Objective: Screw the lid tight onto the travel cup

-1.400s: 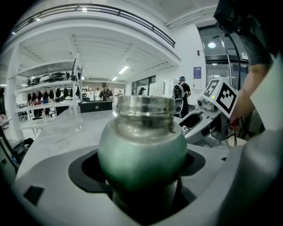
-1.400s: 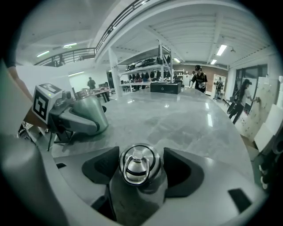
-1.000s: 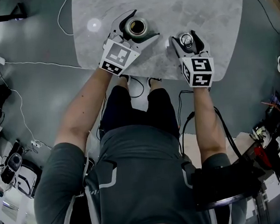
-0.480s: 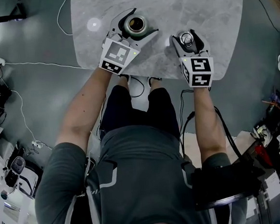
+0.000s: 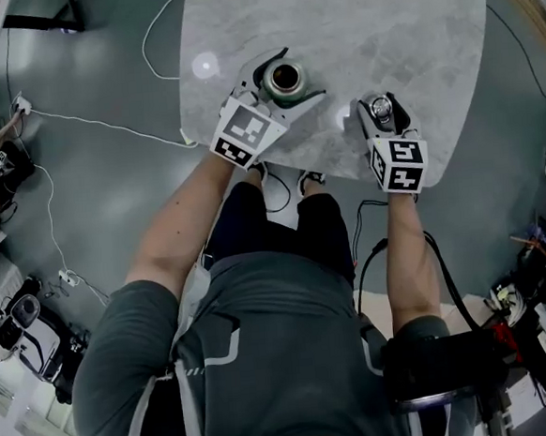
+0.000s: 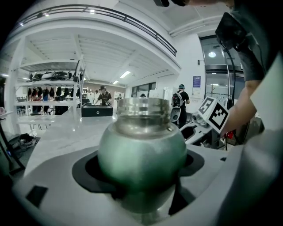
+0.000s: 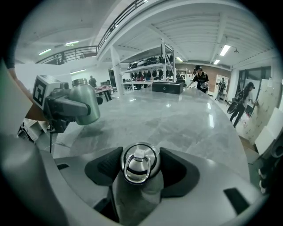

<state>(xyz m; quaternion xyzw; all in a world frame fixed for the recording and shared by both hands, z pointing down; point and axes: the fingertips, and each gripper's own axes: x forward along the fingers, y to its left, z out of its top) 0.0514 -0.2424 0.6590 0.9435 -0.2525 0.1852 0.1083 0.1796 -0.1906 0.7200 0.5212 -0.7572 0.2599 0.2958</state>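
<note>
A green metal travel cup (image 5: 285, 76) stands upright on the marble table (image 5: 398, 14), its mouth open and showing a bare steel threaded neck (image 6: 142, 112). My left gripper (image 5: 292, 73) is shut on its round body (image 6: 141, 150), with a dark pad hugging each side. To the right, apart from the cup, my right gripper (image 5: 384, 110) has the steel lid (image 7: 140, 162) with its ring handle between its jaws. Those jaws are closing, and both pads touch the lid's sides. In the right gripper view the cup (image 7: 84, 106) stands far left.
Both grippers work near the table's front edge (image 5: 278, 160), just ahead of the person's knees. A white cable (image 5: 105, 122) runs over the floor to the left. Bags and gear (image 5: 17, 317) lie on the floor at far left and right.
The head view has shifted, so table and grippers now show further right and lower. Both grippers keep their places on the table, the left still on the cup and the right around the lid.
</note>
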